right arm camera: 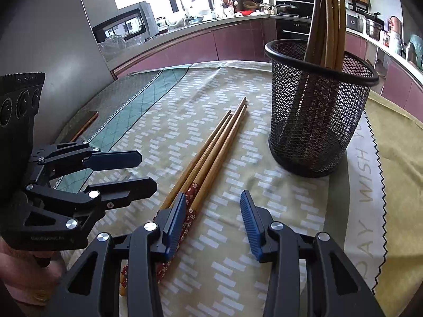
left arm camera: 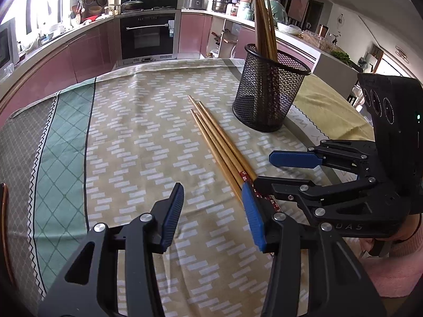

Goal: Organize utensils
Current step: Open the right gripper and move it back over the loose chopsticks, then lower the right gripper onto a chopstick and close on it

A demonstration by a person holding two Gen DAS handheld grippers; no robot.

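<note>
Chopsticks (left arm camera: 219,142) lie in a loose bundle of four on the patterned tablecloth (left arm camera: 148,121), their thin tips pointing toward the far kitchen and their red flowered ends near the grippers. Leftmost, the left gripper (left arm camera: 215,212) hovers low over the cloth with its jaws apart and nothing between them; its right blue pad (left arm camera: 252,214) sits just beside the bundle's red ends. To the right, the right gripper (right arm camera: 214,222) also stands apart and empty, its left pad (right arm camera: 175,224) over the flowered ends. Farther right stands the black mesh holder (left arm camera: 269,92), upright, with more chopsticks (left arm camera: 264,23) inside.
</note>
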